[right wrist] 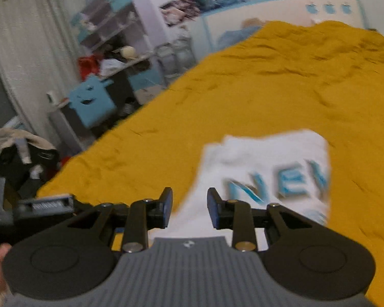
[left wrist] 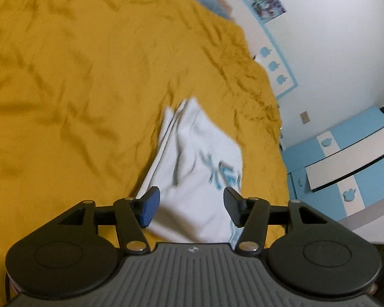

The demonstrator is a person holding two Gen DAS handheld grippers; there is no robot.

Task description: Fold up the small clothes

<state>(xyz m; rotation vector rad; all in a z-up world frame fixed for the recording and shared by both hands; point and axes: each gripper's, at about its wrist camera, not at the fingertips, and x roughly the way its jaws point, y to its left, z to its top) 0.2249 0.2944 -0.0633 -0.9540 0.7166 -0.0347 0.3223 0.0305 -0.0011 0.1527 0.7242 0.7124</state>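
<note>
Although the left wrist view is a little smeared, it shows the left gripper [left wrist: 191, 206] with its jaws standing wide apart and nothing pinched between them. Just beyond and below the fingertips lies the white garment [left wrist: 194, 158], folded into a long narrow shape on the yellow bedspread [left wrist: 71, 81]. Its long axis runs from the near end under the gripper away to the far end, leaning slightly left, and its blue lettering [left wrist: 224, 176] sits toward the right edge. Blue and white drawers [left wrist: 345, 168] stand off the bed to the right. From the right wrist view, the right gripper [right wrist: 189, 206] also has its jaws parted, more narrowly, with only air between the pads. Here the garment lies ahead and to the right of the fingertips, its near left corner reaching under them and its lettering off to the right. A cluttered shelf unit [right wrist: 110, 33] and a curtain [right wrist: 30, 51] stand beyond the bed's left side. Judging by both views, the garment's near end lies about equally close to both grippers, so the next fold would likely bring the near end over toward the far end.
</note>
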